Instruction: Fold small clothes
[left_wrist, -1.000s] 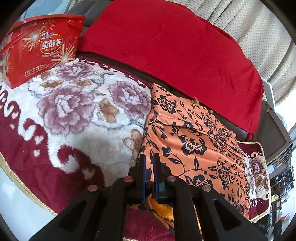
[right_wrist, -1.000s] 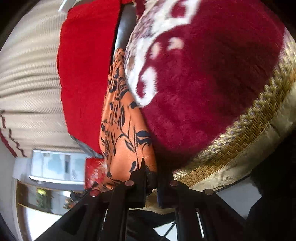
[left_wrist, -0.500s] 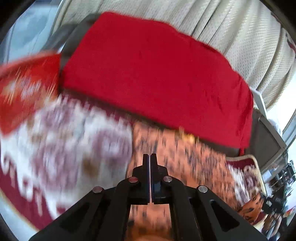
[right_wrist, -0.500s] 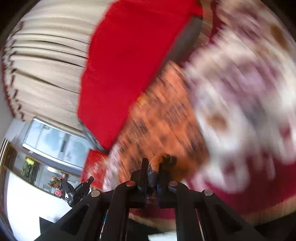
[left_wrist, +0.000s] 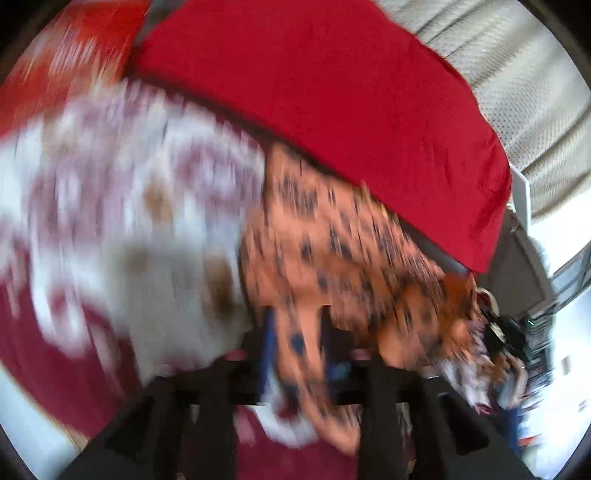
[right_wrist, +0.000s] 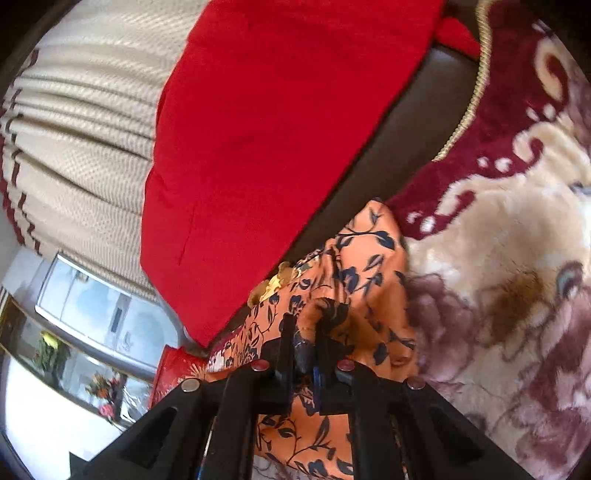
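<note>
An orange garment with a dark floral print (left_wrist: 332, 243) lies on the floral blanket (left_wrist: 110, 221); the left wrist view is motion-blurred. My left gripper (left_wrist: 295, 332) has its jaws apart, with a strip of the orange cloth running between them. In the right wrist view my right gripper (right_wrist: 304, 332) is shut on a bunched fold of the same garment (right_wrist: 369, 266), held near the dark sofa back.
A red cushion cover (left_wrist: 332, 92) drapes over the dark sofa back (right_wrist: 406, 122) behind the garment. A red gift box (left_wrist: 66, 62) stands at the far left. Beige curtains (right_wrist: 74, 129) hang behind. The blanket has a gold-trimmed edge (right_wrist: 476, 85).
Both grippers swept over the blanket towards the sofa back. My left gripper was shut half a second ago and its jaws now stand apart. My right gripper kept its hold on the cloth.
</note>
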